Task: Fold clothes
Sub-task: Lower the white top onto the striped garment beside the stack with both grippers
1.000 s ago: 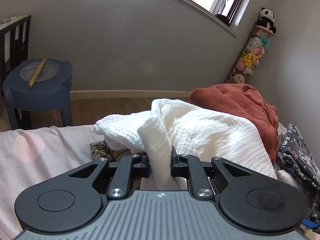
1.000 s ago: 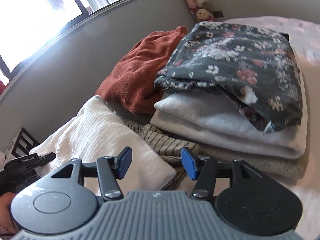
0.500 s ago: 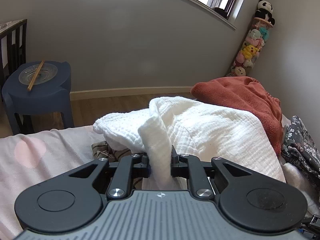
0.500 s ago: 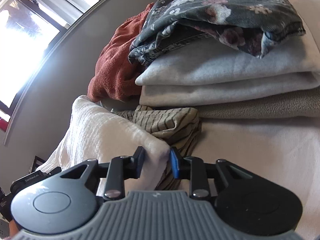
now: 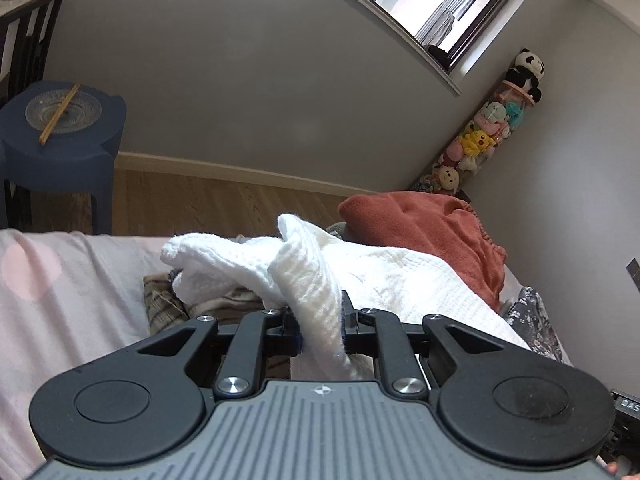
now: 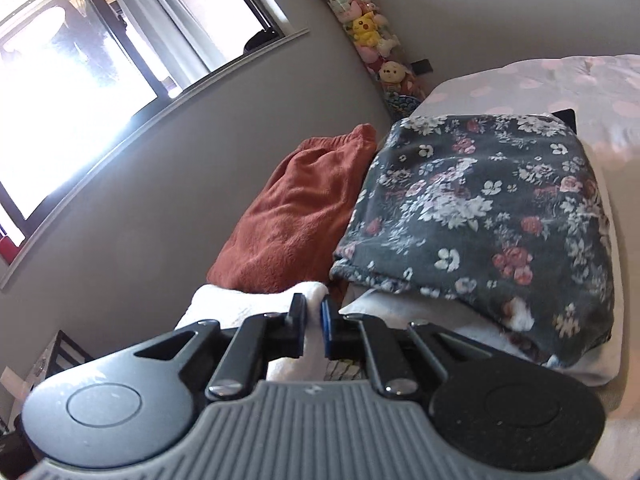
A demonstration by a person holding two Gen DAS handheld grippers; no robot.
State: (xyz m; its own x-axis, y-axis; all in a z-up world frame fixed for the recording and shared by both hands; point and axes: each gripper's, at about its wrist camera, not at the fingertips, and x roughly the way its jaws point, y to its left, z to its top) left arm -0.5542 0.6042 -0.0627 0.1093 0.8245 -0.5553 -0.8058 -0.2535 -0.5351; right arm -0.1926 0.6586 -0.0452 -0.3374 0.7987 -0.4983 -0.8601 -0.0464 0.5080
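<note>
Right tool (image 6: pixel 314 326) just went from released to closing on the white garment's (image 5: pixel 400 276) corner beside the floral stack (image 6: pixel 480 216), apparently gripped; left tool (image 5: pixel 320 330) stays clenched on it, ready to lift off the bed (image 5: pixel 60 300).

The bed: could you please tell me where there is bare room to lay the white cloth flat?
Free: pink sheet left of the white cloth. Crowded: rust blanket and floral stack toward the wall.
</note>
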